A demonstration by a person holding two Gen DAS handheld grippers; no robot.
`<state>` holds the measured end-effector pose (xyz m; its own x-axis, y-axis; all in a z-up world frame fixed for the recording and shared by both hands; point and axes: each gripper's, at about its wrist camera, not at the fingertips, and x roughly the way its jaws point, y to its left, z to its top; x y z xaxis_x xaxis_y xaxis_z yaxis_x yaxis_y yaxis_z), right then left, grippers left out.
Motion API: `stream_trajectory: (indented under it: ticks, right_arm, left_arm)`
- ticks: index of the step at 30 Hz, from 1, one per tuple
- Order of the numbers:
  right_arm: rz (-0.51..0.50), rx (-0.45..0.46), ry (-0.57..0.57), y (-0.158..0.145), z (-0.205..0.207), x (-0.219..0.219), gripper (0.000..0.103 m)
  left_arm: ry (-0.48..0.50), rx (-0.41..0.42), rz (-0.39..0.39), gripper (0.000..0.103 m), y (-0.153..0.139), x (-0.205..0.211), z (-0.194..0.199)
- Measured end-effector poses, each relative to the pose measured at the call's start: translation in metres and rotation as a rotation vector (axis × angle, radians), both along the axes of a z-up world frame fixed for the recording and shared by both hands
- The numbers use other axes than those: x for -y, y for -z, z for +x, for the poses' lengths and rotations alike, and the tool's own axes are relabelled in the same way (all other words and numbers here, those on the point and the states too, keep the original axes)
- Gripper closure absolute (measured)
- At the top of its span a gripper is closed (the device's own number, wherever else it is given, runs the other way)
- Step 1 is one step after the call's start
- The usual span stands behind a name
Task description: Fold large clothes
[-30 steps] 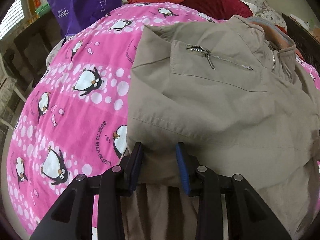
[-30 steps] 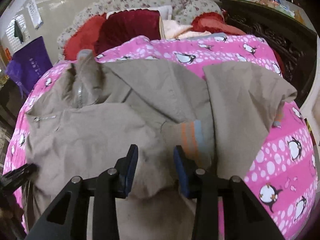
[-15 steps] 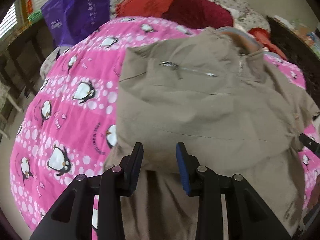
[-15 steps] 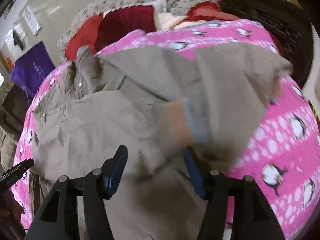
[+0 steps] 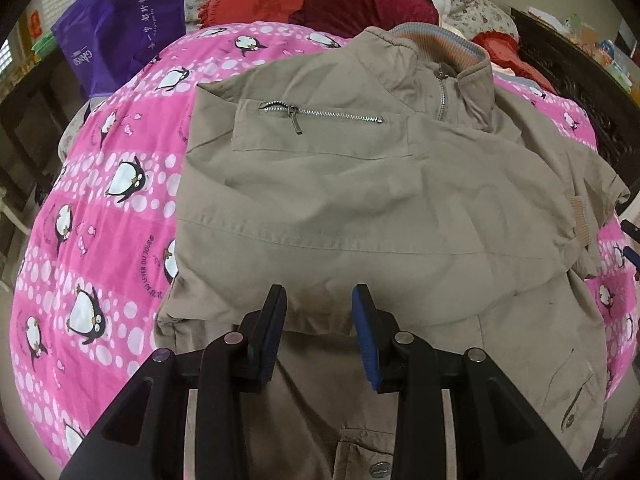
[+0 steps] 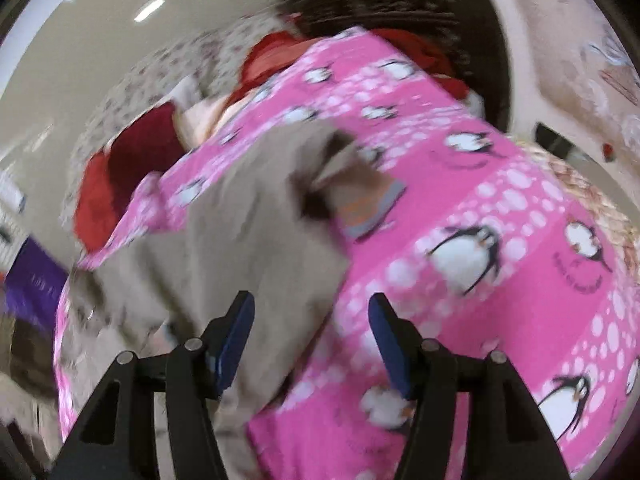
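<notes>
Left wrist view: left tongs (image 5: 319, 300) parted a moderate way, blue pads (image 5: 366, 320) on the inner faces, nothing between them; tips over the folded lower edge of the jacket (image 5: 360, 208), contact with the cloth not clear. Jacket: khaki, spread on the bed, chest zip (image 5: 320, 112) shut, striped rib collar (image 5: 440, 40) at the far end, one rib cuff (image 5: 580, 220) at the right edge. Underneath, toward the camera, a second khaki layer with a buttoned pocket (image 5: 572, 408). At the far right edge, the tips of the right tongs (image 5: 632, 240).

Right wrist view, motion-blurred: right tongs (image 6: 312, 320) wide apart, nothing held, above the jacket's (image 6: 240, 248) right edge and the blanket (image 6: 500, 280); striped cuff (image 6: 368, 208) on the blanket.

Bed: pink penguin-print blanket (image 5: 100, 208); red cushions (image 5: 320, 0) and floral bedding (image 5: 460, 0) at the head. Purple bag (image 5: 116, 36) beside the bed on the left; dark wooden furniture (image 5: 580, 88) on the right.
</notes>
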<state>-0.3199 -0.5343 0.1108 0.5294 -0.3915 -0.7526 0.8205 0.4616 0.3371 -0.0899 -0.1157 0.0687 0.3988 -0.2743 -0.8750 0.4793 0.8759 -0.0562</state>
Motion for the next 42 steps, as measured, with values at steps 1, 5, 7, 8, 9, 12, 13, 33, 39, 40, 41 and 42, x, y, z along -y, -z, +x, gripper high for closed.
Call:
stream_trajectory:
  ticks: [1, 5, 7, 8, 9, 12, 13, 33, 39, 40, 41, 42]
  right_arm:
    - [-0.023, -0.04, 0.031, 0.001, 0.0, 0.005, 0.04]
    - [-0.096, -0.13, 0.049, 0.006, 0.001, 0.031, 0.04]
    - [-0.106, -0.162, 0.028, 0.011, 0.009, 0.041, 0.04]
    - [-0.122, -0.188, 0.022, 0.012, 0.015, 0.044, 0.04]
    - [-0.135, -0.208, 0.024, 0.013, 0.019, 0.046, 0.04]
    - [-0.155, -0.22, -0.007, 0.019, 0.034, 0.056, 0.041]
    - [-0.161, -0.229, -0.022, 0.021, 0.038, 0.057, 0.043]
    - [-0.591, 0.188, -0.356, -0.209, 0.021, -0.075, 0.089]
    - [-0.438, 0.229, -0.751, -0.189, 0.108, -0.171, 0.089]
    - [-0.407, 0.213, -0.808, -0.176, 0.126, -0.187, 0.089]
    - [-0.377, 0.182, -0.872, -0.156, 0.147, -0.209, 0.089]
    - [-0.347, 0.149, -0.916, -0.135, 0.165, -0.227, 0.089]
  left_arm:
    - [-0.002, 0.0, 0.001, 0.081, 0.0, -0.001, 0.0]
    - [-0.019, -0.01, 0.008, 0.081, 0.004, -0.005, 0.005]
    - [-0.027, -0.023, 0.017, 0.081, 0.008, -0.005, 0.007]
    - [-0.029, -0.029, 0.022, 0.081, 0.01, -0.004, 0.008]
    - [-0.029, -0.032, 0.026, 0.081, 0.011, -0.004, 0.008]
    - [-0.022, -0.024, 0.039, 0.081, 0.011, -0.002, 0.006]
    - [-0.02, -0.022, 0.045, 0.081, 0.011, -0.001, 0.006]
    - [-0.074, -0.009, -0.072, 0.081, -0.012, -0.029, 0.009]
    - [-0.151, -0.003, -0.104, 0.081, -0.018, -0.069, 0.017]
    - [-0.162, -0.006, -0.106, 0.081, -0.018, -0.074, 0.018]
    - [-0.177, -0.011, -0.108, 0.081, -0.016, -0.08, 0.02]
    - [-0.192, -0.017, -0.111, 0.081, -0.015, -0.086, 0.023]
